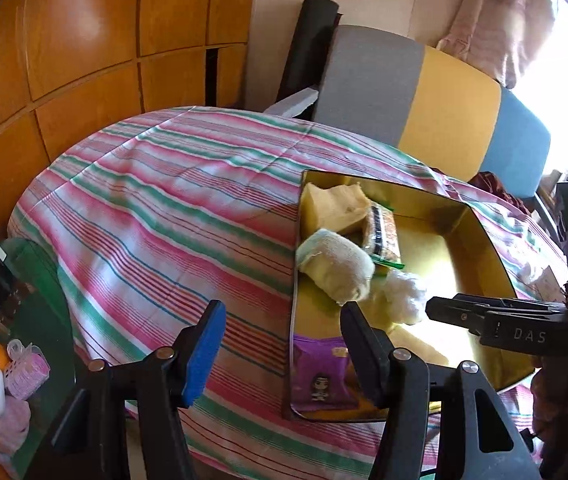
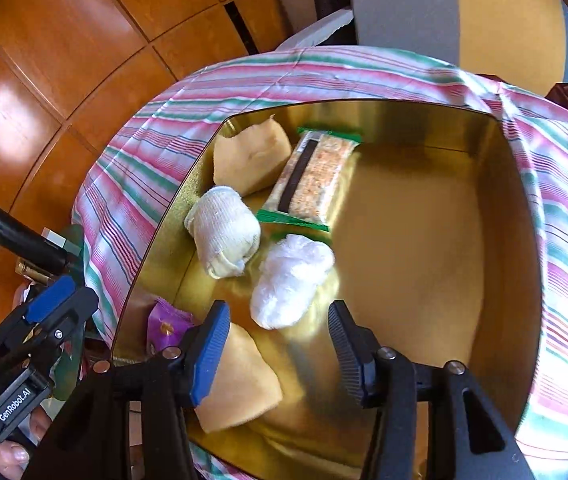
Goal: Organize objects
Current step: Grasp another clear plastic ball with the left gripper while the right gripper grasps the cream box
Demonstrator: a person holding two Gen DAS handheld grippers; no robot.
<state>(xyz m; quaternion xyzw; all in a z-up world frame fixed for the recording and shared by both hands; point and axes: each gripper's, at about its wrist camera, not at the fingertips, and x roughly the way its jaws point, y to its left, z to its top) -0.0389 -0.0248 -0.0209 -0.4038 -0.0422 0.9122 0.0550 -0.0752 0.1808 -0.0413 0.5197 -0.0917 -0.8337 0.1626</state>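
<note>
White fluff (image 2: 289, 286) below parted right gripper (image 2: 280, 344)

A tray (image 2: 423, 116) lies on a cloth-covered table (image 1: 156, 208), toward its right side. In the tray, seen from the right wrist, a sponge (image 2: 250, 160) sits at the far left with a snack bar (image 2: 315, 178) touching its right side; nearer, a rolled sock (image 2: 224, 234) lies left of a cotton wad (image 2: 289, 280). Nearest, a second sponge (image 2: 240, 384) lies right of a packet (image 2: 166, 324) at the left wall.
</note>
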